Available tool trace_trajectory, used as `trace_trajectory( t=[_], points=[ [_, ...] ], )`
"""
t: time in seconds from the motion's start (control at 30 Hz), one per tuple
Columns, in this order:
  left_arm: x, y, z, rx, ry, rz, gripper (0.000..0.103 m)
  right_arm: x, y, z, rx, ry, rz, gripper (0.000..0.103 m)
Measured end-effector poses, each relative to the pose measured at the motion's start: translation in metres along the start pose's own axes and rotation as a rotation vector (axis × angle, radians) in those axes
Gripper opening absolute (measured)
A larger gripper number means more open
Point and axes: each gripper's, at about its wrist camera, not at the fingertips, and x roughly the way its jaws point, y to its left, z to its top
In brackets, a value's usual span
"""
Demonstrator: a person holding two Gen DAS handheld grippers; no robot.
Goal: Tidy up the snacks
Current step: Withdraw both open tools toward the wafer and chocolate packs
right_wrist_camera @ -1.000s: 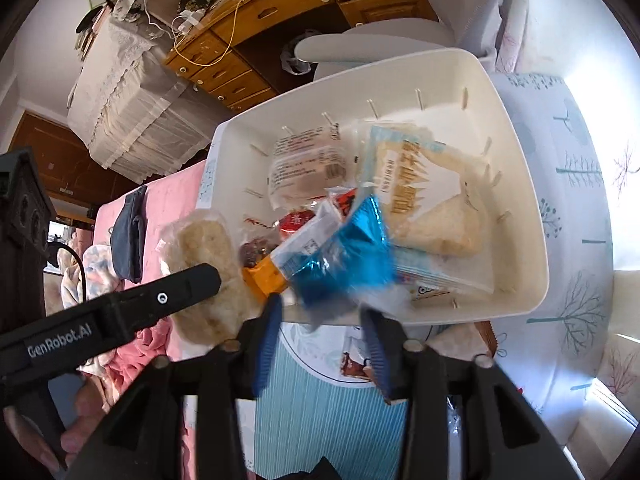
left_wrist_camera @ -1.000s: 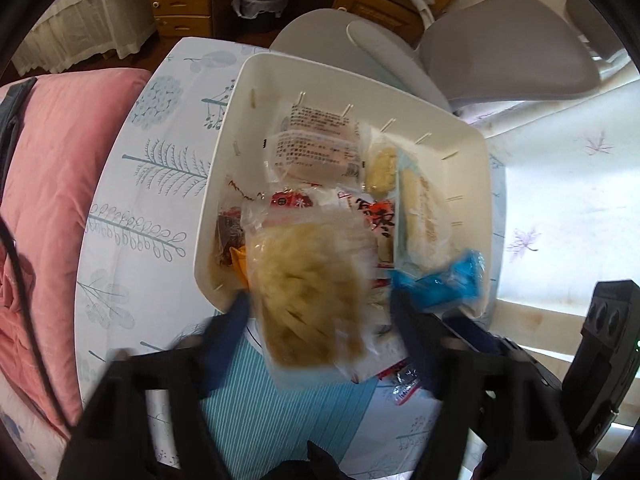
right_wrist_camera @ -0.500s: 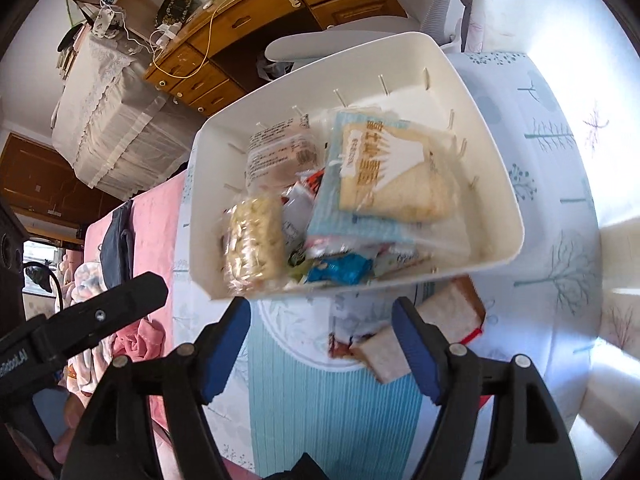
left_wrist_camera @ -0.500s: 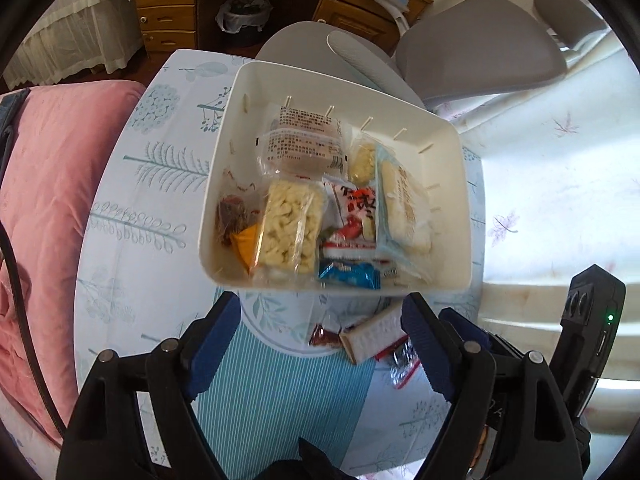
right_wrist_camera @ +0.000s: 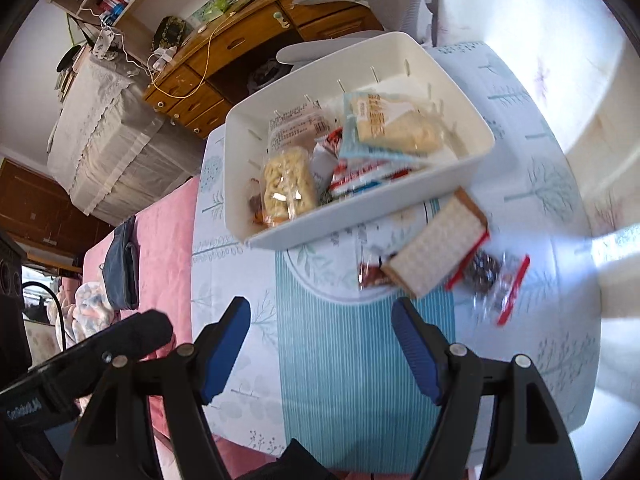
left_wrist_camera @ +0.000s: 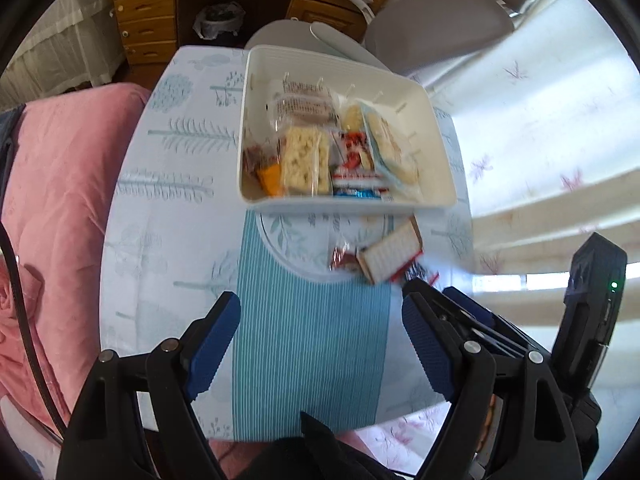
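Faintly, "GenRobot.AI" on left gripper (right_wrist_camera: pixel 108 364), snack labels (right_wrist_camera: pixel 296 130) unreadable

A second ago the left gripper (left_wrist_camera: pixel 320 340) held a clear pack of pale crackers (left_wrist_camera: pixel 305 165) over the near rim of the white bin (left_wrist_camera: pixel 348 204), and the right gripper (right_wrist_camera: pixel 320 350) held a blue foil packet (left_wrist_camera: pixel 358 192) there. Both snacks now lie inside the bin along its near wall, the crackers left of the blue packet. Both grippers now stand empty with jaws apart, the right one's having widened after letting go, and have drawn back from the bin to above the teal striped runner (left_wrist_camera: pixel 312 340) near the table's near edge.
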Motion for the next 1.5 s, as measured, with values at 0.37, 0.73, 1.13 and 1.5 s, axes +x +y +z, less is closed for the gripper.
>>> trace_trajectory(
  t=[0.37, 0.73, 1.13, 1.5],
  points=[
    [0.008, 0.013, -0.041, 0.04, 0.052, -0.023, 0.082, -0.007, -0.007, -0.054, 0.025, -0.047, -0.047, 0.074],
    [0.034, -0.006, -0.058, 0.098, 0.028, -0.019, 0.082, 0.007, -0.053, -0.083, -0.007, -0.045, -0.116, 0.074],
    [0.095, -0.072, -0.067, 0.18, 0.077, 0.115, 0.082, 0.021, -0.111, -0.078, -0.312, -0.125, -0.145, 0.074],
    [0.165, -0.128, -0.035, 0.229, 0.132, 0.295, 0.082, 0.044, -0.147, -0.062, -0.644, -0.178, -0.193, 0.074]
  ],
)
